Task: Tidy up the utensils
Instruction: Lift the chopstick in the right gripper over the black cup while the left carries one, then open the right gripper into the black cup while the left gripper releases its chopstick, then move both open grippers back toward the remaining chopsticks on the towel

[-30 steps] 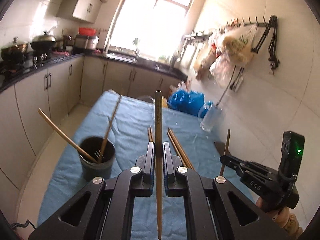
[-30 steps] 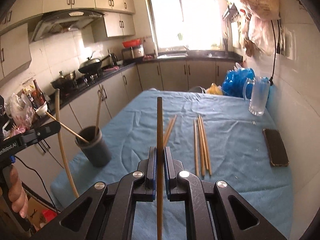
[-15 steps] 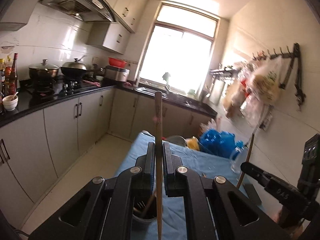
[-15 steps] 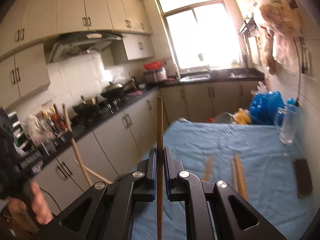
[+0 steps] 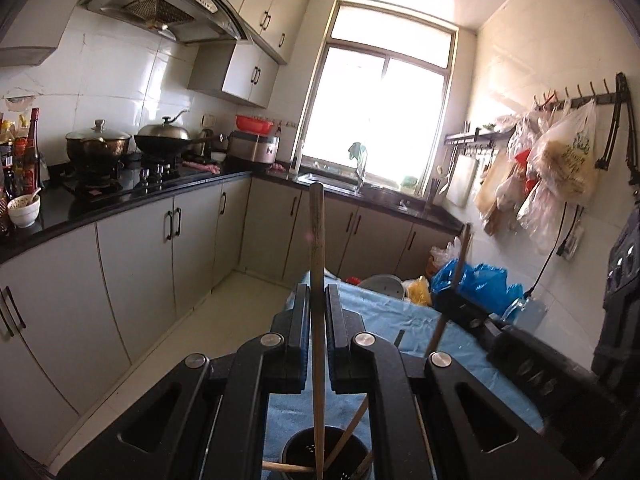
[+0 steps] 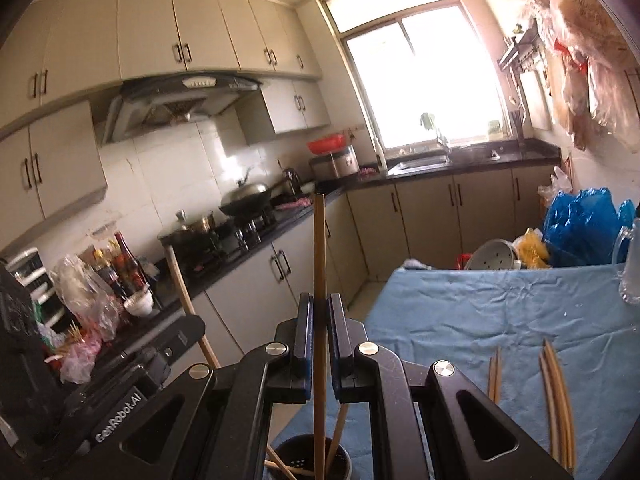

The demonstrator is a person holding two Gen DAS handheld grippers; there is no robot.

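My left gripper [image 5: 318, 300] is shut on a wooden chopstick [image 5: 317, 264] held upright, its lower end over the dark utensil cup [image 5: 304, 454], which holds a few chopsticks. My right gripper [image 6: 319, 308] is shut on another upright chopstick [image 6: 319, 260], its lower end also at the cup [image 6: 296, 458]. The right gripper shows at the right of the left wrist view [image 5: 460, 300], and the left gripper at the left of the right wrist view [image 6: 184, 324]. Several loose chopsticks [image 6: 556, 392] lie on the blue cloth [image 6: 480, 304].
The blue-covered table [image 5: 384, 312] has blue bags [image 6: 584, 224] and a glass mug [image 6: 630, 264] at its far end. Kitchen counter and cabinets [image 5: 132, 248] run along the left. Bags hang on the right wall [image 5: 560, 168].
Both grippers have tilted up and moved over the cup, each still holding its chopstick. The cup, earlier ahead on the left, now sits right below the jaws.
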